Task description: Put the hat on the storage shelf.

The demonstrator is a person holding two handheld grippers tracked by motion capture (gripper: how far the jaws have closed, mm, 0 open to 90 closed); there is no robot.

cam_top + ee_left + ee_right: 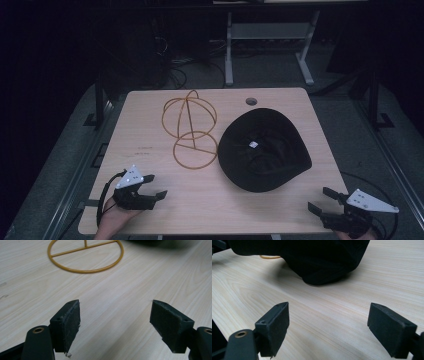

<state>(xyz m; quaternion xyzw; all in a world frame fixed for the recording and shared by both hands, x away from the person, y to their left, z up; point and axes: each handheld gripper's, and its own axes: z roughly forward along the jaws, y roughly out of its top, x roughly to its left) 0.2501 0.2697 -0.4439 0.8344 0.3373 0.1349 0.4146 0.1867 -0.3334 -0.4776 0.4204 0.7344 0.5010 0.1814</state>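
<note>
One black hat [264, 150] (upside down), one wire stand [190, 127], two grippers, fingers apart.

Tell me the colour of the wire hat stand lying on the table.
The wire hat stand is golden yellow, clearest in the high view.

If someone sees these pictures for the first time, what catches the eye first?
First, the black hat, lying upside down right of the table's middle. Beside it, to the left, a yellow wire stand lies tipped on its side. The left gripper and right gripper rest open at the near corners.
</note>
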